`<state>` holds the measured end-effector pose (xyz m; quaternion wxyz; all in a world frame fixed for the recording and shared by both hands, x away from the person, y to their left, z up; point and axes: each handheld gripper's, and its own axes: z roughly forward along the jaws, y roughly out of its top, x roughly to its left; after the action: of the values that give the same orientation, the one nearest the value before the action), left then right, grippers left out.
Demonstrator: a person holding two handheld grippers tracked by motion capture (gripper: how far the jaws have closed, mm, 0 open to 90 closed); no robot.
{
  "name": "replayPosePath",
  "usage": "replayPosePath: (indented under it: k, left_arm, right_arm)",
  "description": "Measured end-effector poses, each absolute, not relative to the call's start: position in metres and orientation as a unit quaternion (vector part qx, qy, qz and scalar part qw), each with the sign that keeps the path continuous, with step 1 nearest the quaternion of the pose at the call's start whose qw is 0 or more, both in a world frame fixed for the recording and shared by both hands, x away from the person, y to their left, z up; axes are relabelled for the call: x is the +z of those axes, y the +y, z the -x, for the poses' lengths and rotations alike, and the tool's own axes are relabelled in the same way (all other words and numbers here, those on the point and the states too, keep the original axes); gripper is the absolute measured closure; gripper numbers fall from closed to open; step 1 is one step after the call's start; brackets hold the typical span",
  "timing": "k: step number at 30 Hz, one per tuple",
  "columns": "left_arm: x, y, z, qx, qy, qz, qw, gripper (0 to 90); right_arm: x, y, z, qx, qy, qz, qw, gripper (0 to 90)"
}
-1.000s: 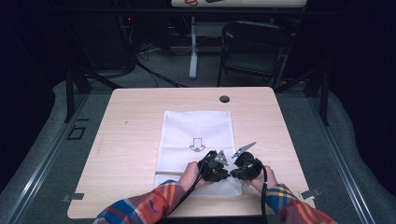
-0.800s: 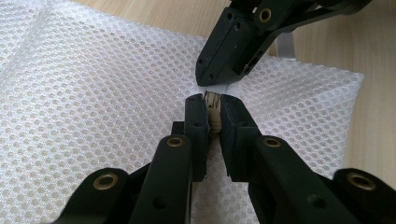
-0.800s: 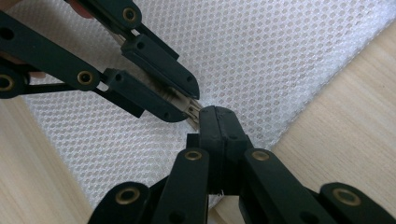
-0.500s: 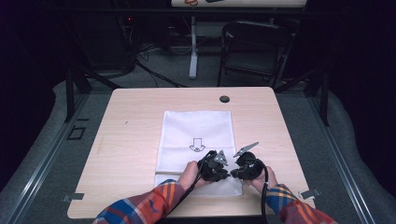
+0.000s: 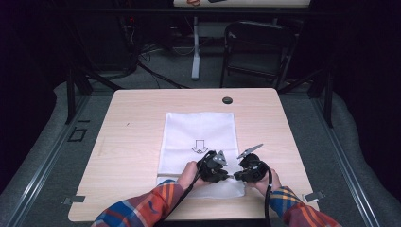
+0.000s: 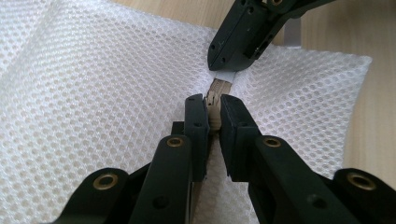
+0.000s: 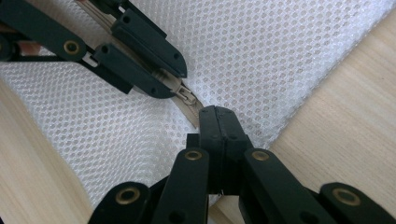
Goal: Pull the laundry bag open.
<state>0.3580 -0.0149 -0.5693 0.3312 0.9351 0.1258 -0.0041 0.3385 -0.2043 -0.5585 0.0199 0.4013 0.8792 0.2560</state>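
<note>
A white mesh bag (image 5: 198, 132) with a black arrow print lies flat on the wooden table (image 5: 127, 142). Its beige zipper (image 6: 216, 89) runs along the near edge. My left gripper (image 6: 212, 106) is shut on the zipper, its pads pinching the beige slider (image 7: 186, 99). My right gripper (image 7: 215, 115) faces it, shut on the bag's edge at the zipper's end, clamping a small white tab (image 6: 223, 76). In the high view the left gripper (image 5: 225, 175) and right gripper (image 5: 237, 175) meet tip to tip over the bag's near right corner.
A black round grommet (image 5: 227, 100) sits near the table's far edge. A dark chair (image 5: 257, 52) and cables stand on the floor beyond the table. Bare wood lies left and right of the bag. Plaid sleeves come in from the bottom.
</note>
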Motion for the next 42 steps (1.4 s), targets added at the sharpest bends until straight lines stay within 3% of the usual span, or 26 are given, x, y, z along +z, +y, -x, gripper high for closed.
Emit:
replayPosePath:
  k: [8, 14, 30, 42]
  left_arm:
    - [-0.571, -0.014, -0.359, -0.013, 0.123, -0.932, 0.341, 81.1]
    - [-0.572, -0.014, -0.359, -0.014, 0.128, -0.929, 0.347, 80.9]
    - [-0.570, -0.018, -0.352, 0.016, 0.129, -0.933, 0.335, 81.4]
    - [-0.569, -0.015, -0.352, 0.008, 0.133, -0.933, 0.335, 81.5]
  right_arm:
    - [-0.558, -0.206, -0.341, 0.260, 0.882, -0.393, 0.010, 90.0]
    - [-0.551, -0.197, -0.339, 0.281, 0.880, -0.380, 0.045, 90.0]
    - [-0.559, -0.190, -0.340, 0.260, 0.891, -0.370, 0.050, 90.0]
    - [-0.560, -0.192, -0.340, 0.263, 0.893, -0.361, 0.051, 90.0]
